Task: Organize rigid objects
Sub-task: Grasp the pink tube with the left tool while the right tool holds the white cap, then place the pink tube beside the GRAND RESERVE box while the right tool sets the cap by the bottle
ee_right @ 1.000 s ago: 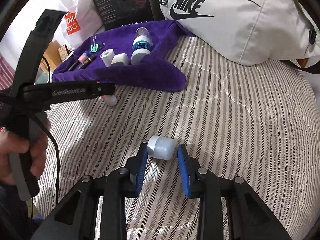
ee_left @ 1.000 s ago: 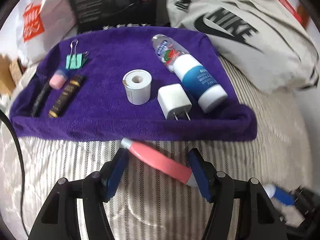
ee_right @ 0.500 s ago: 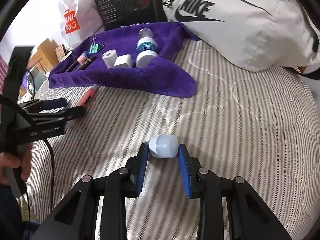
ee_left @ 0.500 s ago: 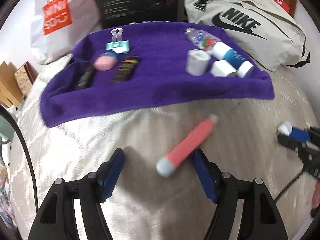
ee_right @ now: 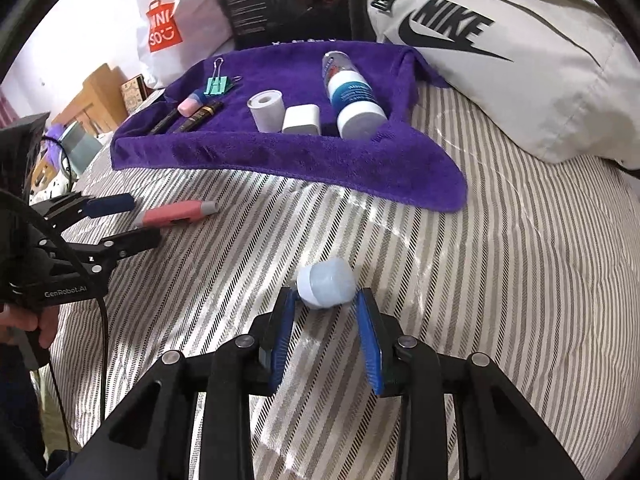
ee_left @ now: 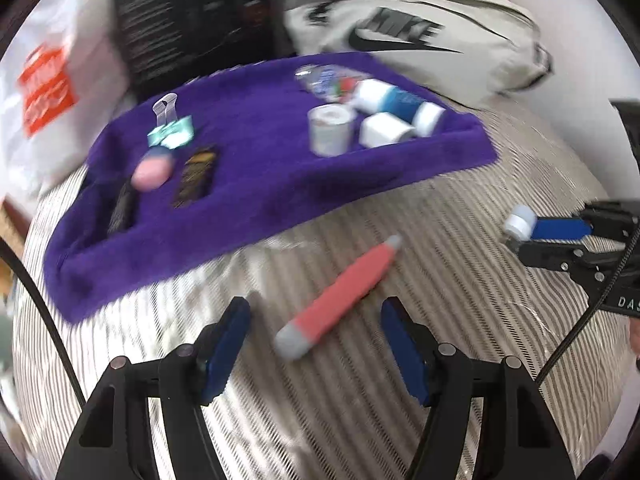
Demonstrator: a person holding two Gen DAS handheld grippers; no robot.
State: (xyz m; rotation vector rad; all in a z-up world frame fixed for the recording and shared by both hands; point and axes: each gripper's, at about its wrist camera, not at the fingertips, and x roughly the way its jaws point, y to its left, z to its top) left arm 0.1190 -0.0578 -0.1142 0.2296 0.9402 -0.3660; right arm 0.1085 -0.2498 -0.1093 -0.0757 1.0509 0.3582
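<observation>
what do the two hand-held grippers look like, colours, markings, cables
Both are matte black frames with silver pivot screws and blue pads on the fingers. The left hand-held gripper carries white "GenRobot.AI" lettering on its body and trails a thin black cable. The right hand-held gripper shows the same black linkage and ribbed blue pads.

pen before towel | roll left of charger

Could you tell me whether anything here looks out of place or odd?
Yes: the pink pen lies loose on the striped bedspread, off the purple towel where the other items are lined up. The left hand-held gripper is closing around it without touching it yet. A small white cap is also off the towel, gripped by the right hand-held gripper.
</observation>
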